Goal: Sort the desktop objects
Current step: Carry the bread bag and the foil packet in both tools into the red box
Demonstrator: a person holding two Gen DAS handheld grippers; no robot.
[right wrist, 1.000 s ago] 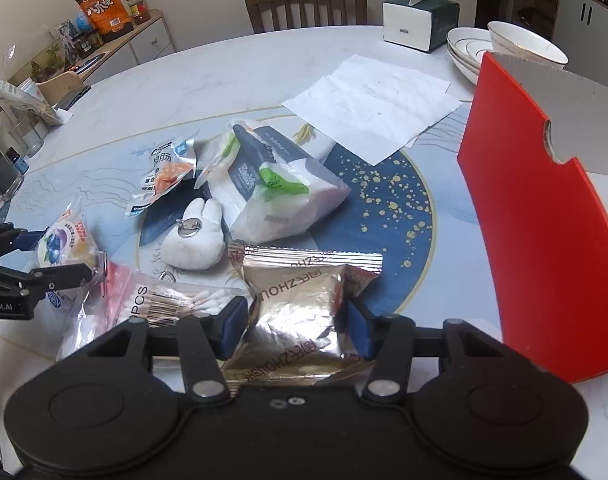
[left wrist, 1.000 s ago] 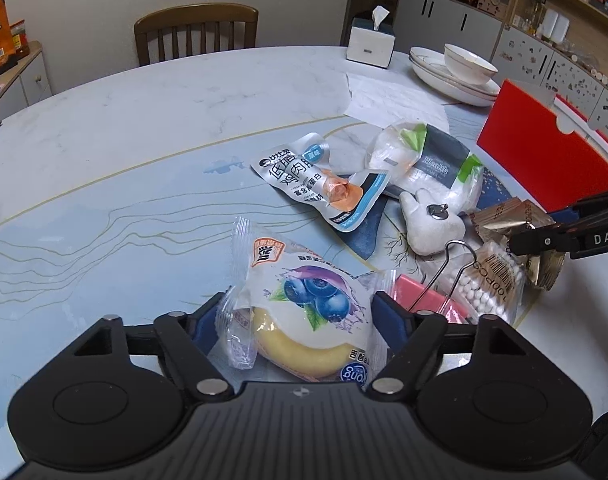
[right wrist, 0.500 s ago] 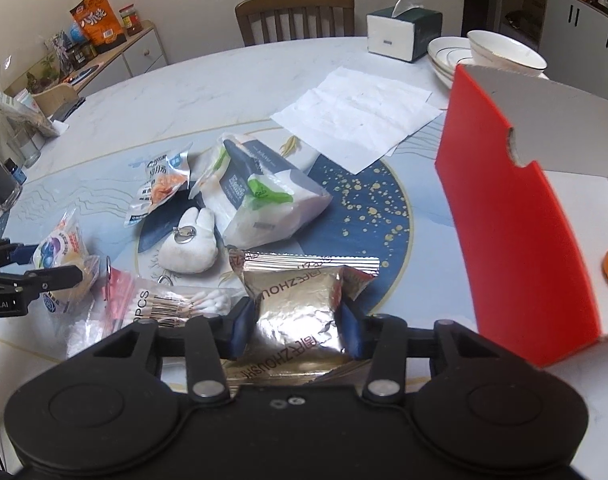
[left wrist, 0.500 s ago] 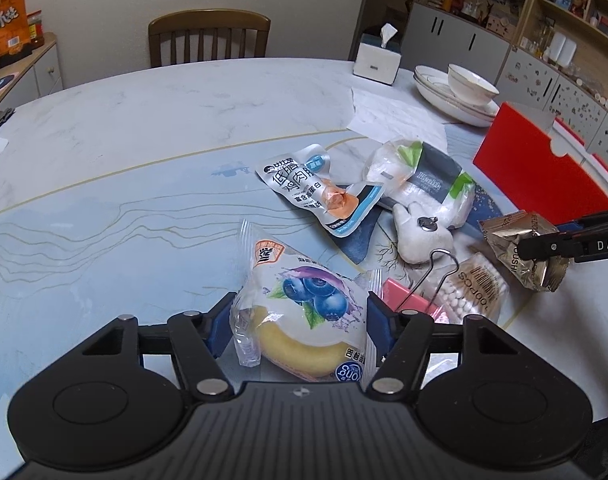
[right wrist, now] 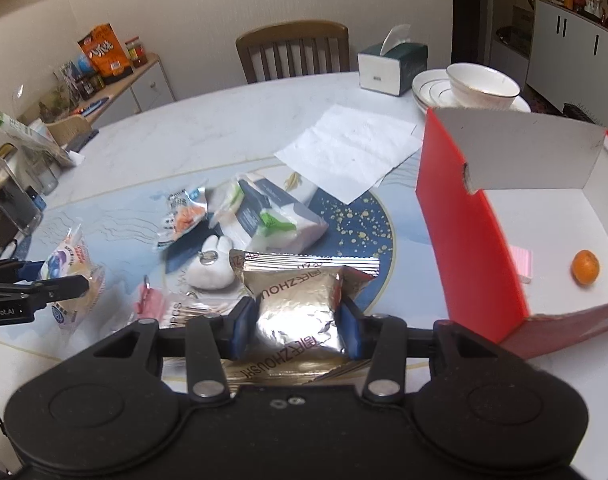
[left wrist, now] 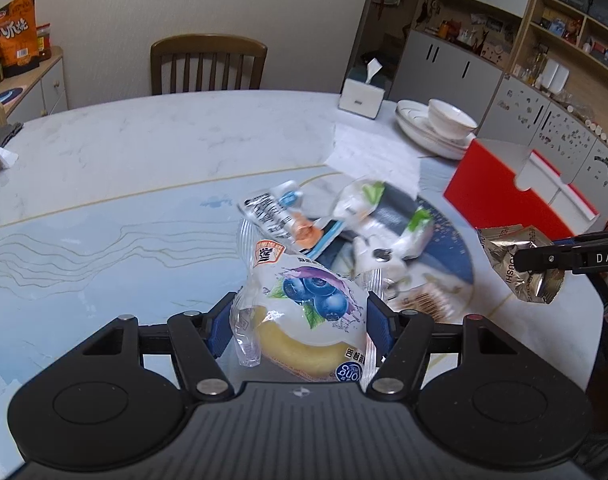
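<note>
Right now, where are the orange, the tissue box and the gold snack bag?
orange (right wrist: 585,267), right wrist view, middle of the fruit
tissue box (right wrist: 391,68), right wrist view, front face
gold snack bag (right wrist: 298,304), right wrist view, front foil

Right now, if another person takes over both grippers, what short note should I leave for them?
Left gripper: shut on the blueberry bread pack, off the table.
Right gripper: shut on the gold foil packet, also off the table.
Red box: open at the right, holding an orange and a pink item.
Done: two snacks gripped.
Left: place both. On the table remain the wipes pack, orange-and-white sachet, white plush keychain, cotton swabs and a pink item beside them.
</note>
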